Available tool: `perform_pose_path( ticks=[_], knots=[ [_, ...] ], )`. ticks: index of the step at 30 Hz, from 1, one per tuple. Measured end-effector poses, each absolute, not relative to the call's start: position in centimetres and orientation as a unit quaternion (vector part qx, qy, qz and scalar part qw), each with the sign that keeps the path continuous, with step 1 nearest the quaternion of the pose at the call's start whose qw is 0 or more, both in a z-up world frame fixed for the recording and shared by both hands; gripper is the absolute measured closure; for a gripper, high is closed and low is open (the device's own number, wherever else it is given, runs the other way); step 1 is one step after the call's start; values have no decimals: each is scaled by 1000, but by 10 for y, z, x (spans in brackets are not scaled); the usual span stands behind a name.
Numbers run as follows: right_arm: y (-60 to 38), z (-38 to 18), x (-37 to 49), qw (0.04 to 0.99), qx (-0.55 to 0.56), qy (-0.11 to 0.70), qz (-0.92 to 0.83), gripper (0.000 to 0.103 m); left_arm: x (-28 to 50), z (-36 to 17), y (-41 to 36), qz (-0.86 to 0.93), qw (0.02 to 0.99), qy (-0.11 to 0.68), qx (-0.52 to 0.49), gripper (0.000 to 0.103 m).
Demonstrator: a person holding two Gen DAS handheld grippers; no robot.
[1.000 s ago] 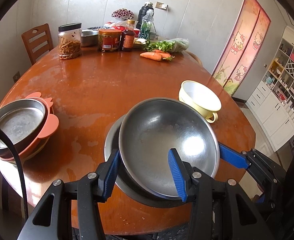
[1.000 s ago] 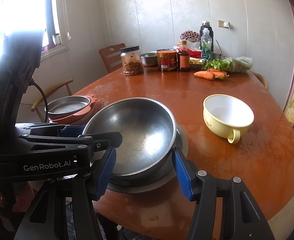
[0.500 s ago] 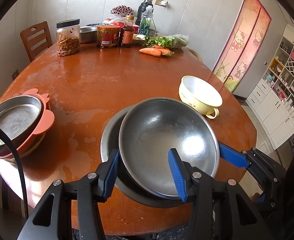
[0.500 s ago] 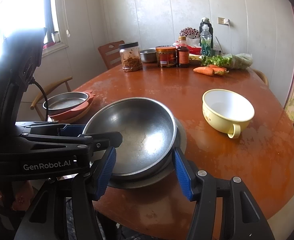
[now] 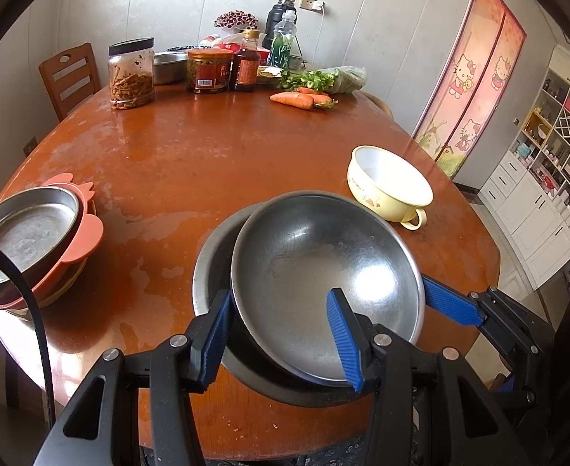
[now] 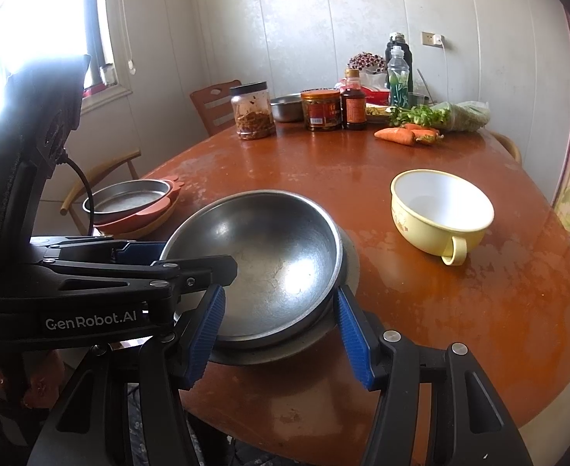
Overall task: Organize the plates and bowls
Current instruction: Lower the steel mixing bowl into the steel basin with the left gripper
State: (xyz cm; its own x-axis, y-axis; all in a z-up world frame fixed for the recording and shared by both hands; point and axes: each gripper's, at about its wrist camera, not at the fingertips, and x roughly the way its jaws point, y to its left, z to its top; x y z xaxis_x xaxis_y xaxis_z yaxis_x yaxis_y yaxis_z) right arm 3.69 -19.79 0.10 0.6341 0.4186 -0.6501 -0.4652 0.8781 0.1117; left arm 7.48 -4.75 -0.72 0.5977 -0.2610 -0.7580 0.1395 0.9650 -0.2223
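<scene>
A steel bowl point(image 5: 323, 268) point(image 6: 269, 256) is held tilted over a larger steel dish point(image 5: 211, 268) point(image 6: 347, 272) at the table's near edge. My left gripper point(image 5: 281, 338) is shut on the bowl's near left rim, one finger inside and one outside. My right gripper point(image 6: 277, 334) grips the bowl's near right rim the same way; its blue fingers point(image 5: 447, 303) show in the left wrist view. A yellow cup-bowl with a handle point(image 5: 389, 188) point(image 6: 440, 209) stands to the right. A steel plate on orange dishes point(image 5: 28, 240) point(image 6: 129, 202) is stacked at the left.
At the round brown table's point(image 5: 207, 163) far side stand jars point(image 5: 131, 73), a sauce bottle point(image 5: 246, 64), a steel basin point(image 6: 286, 106), carrots point(image 5: 296, 99) and greens point(image 6: 440, 114). A wooden chair point(image 5: 71, 73) stands beyond the table on the left.
Both grippers and the held bowl have moved a little back and up over the lower dish. The grip is unchanged.
</scene>
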Motion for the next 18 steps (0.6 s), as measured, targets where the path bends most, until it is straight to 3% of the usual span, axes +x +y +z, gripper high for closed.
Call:
perform_pose_path(
  ticks=[18],
  knots=[
    [-197, 3, 38, 905, -32, 348, 244, 41, 74, -4, -41, -112, 893, 428, -83, 53]
  ],
)
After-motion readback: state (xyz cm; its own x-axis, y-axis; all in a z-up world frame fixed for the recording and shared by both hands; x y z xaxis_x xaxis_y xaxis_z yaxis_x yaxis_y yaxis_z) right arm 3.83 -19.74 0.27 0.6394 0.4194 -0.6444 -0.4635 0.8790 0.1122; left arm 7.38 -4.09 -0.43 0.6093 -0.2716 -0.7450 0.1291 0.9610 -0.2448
